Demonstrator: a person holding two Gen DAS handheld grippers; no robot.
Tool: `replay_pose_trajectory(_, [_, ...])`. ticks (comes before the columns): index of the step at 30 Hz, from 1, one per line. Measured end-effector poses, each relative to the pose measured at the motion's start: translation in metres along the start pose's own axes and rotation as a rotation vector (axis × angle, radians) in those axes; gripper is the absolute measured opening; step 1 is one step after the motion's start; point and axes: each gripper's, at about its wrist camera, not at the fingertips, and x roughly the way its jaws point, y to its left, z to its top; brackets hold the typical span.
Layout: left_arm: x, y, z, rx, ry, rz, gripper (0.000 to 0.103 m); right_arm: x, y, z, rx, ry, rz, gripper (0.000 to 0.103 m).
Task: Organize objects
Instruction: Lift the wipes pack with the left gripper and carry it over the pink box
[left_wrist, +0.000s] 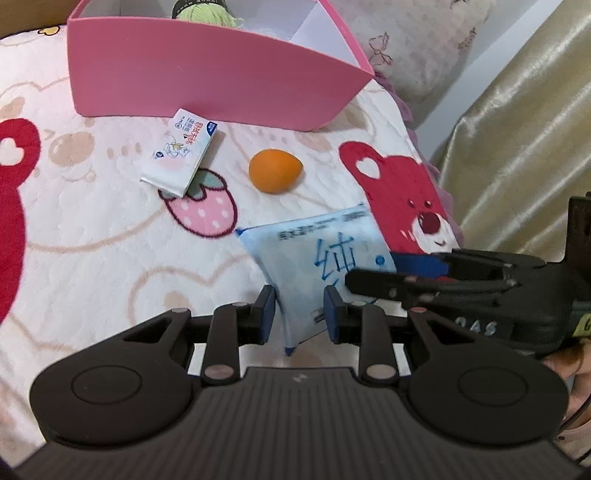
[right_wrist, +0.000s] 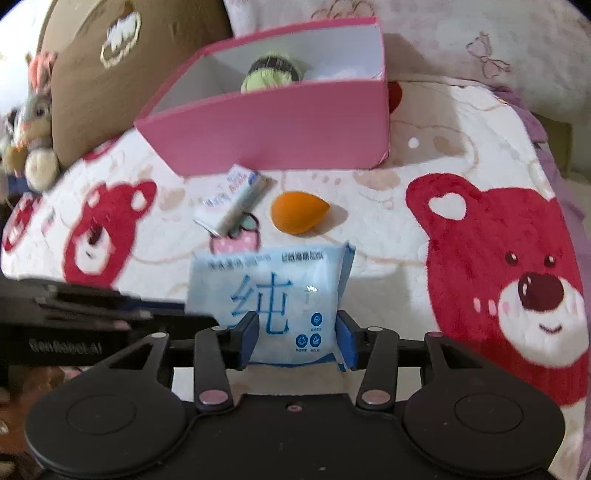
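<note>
Tissue pack (left_wrist: 314, 258) sat well short of the pink box (left_wrist: 207, 81), pinched by your left gripper (left_wrist: 300, 314). From the right wrist, your right gripper (right_wrist: 297, 339) flanked it; whether its pads pressed was unclear. On one weak hold, the slick wrapper could slip and drop before reaching the box.

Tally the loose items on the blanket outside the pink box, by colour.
Blue: 1, tissue pack
White: 1, small tissue packet
Orange: 1, sponge
Total: 3
</note>
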Motion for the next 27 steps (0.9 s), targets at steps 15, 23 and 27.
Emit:
replay_pose_trajectory(15, [-0.095, -0.031, 0.007, 0.135, -0.117, 0.049, 0.025, -0.074, 0.066, 0.011, -0.133, -0.124, -0.020, 0.054])
replay_pose_trajectory(23, [-0.126, -0.045, 0.038, 0.170, -0.168, 0.082, 0.025, -0.104, 0.089, 0.045, -0.200, -0.231, -0.042, 0.053])
replay_pose_trajectory(27, [-0.136, -0.046, 0.060, 0.160, -0.200, 0.089, 0.025, -0.109, 0.095, 0.065, -0.225, -0.275, -0.054, 0.051])
